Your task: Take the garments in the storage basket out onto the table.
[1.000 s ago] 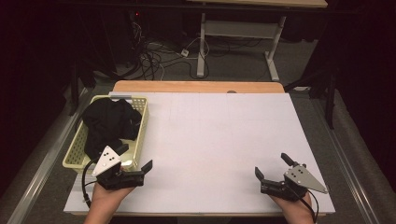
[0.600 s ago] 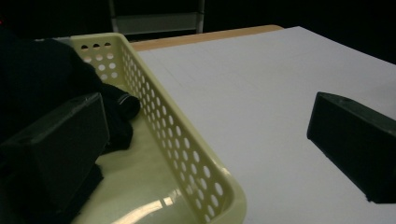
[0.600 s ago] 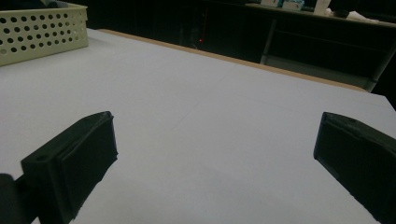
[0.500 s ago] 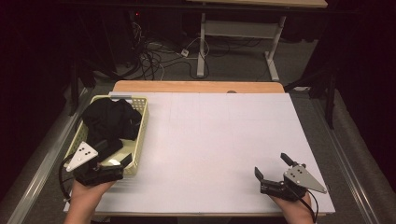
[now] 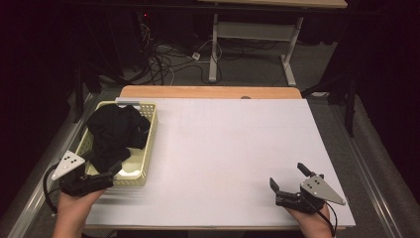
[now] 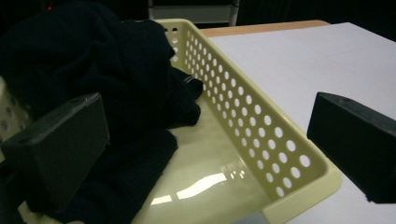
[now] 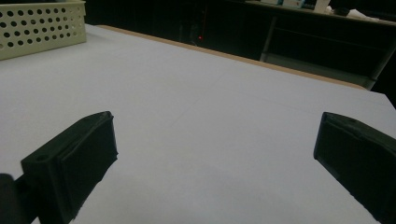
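White table (image 5: 228, 148): one basket (image 5: 147, 148) (one black cloth (image 5: 114, 131) inside), two hand-held grippers.

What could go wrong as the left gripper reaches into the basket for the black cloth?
The left gripper is open with one jaw over the black cloth and the other outside the basket wall, so closing might pinch the wall instead. The basket looks light and sits near the table edge, so a snagged cloth could drag or tip it.
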Demonstrator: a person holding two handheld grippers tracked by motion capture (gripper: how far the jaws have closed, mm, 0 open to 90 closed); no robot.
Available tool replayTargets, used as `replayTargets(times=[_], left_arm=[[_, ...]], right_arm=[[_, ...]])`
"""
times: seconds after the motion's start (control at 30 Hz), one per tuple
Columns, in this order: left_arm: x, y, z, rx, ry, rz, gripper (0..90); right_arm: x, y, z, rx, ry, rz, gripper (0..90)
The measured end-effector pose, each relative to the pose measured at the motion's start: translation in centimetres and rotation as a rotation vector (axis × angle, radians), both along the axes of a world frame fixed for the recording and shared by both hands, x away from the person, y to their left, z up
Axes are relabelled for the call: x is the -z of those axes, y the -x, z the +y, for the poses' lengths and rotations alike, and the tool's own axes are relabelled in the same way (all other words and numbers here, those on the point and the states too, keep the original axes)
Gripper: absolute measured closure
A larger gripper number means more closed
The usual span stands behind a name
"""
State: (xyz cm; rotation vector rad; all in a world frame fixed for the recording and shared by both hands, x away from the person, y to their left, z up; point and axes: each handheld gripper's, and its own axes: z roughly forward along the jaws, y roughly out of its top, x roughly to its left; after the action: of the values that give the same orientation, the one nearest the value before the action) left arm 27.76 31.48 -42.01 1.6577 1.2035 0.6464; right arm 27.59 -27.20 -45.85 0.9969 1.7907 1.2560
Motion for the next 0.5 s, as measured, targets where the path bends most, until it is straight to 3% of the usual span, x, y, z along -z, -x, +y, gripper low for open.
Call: replayTargets(times=[0.27,0.5], left_arm=[[0.3,0.2,1.8,-0.027,0.020,0.009,0.0],[0.5,0.4,2.7,-0.043,0.053,-0.012,0.0]], right_arm=[[0.1,0.0,0.0,-0.001,0.003,0.000,0.1],[0.0,0.1,0.2,-0.007,0.011,-0.004,0.1]])
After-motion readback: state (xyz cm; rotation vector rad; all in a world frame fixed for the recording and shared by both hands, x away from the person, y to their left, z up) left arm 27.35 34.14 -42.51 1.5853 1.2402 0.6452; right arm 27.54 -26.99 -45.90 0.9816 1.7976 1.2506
